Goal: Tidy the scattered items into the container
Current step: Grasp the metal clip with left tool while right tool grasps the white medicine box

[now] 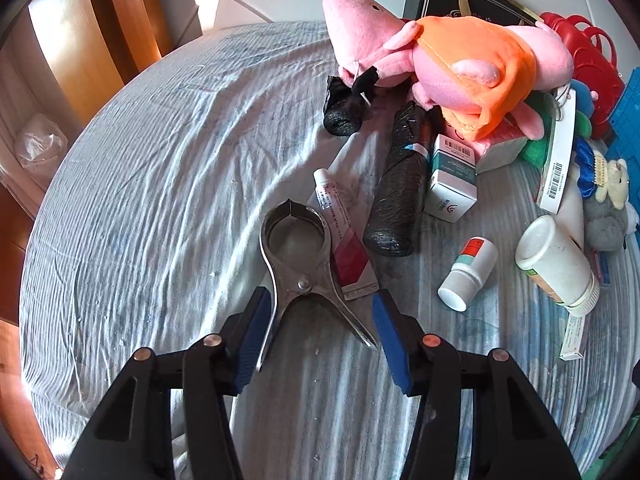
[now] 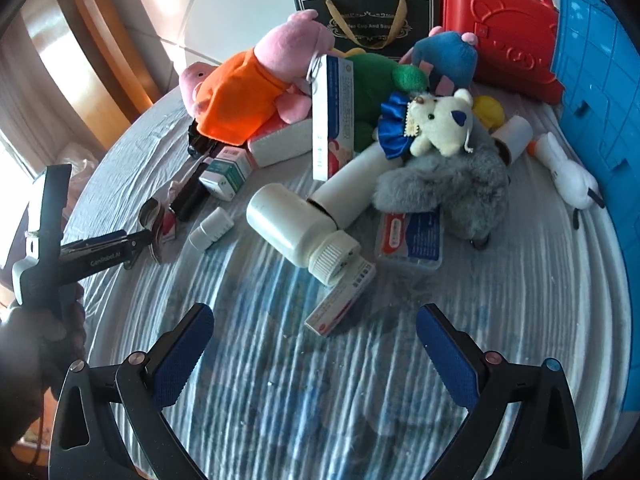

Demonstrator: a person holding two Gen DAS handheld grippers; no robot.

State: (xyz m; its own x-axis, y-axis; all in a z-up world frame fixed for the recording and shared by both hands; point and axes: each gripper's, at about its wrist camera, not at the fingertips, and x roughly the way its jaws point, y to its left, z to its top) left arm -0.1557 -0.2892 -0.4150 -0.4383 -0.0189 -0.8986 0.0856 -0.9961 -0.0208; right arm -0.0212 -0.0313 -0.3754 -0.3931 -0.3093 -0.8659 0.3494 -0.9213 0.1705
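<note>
blue tray [image 2: 600,92] cut off at edge, hand [image 2: 36,328] blurred

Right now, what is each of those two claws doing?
Left gripper: jaws around the metal clamp's handles; grip cannot be told.
Right gripper: open, empty.

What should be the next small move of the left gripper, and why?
Probably close the left gripper on the metal clamp. The clamp's two handles already lie between the jaws, the left one at or near the left pad and the right pad apart from its handle. The right gripper is open, holding nothing.
</note>
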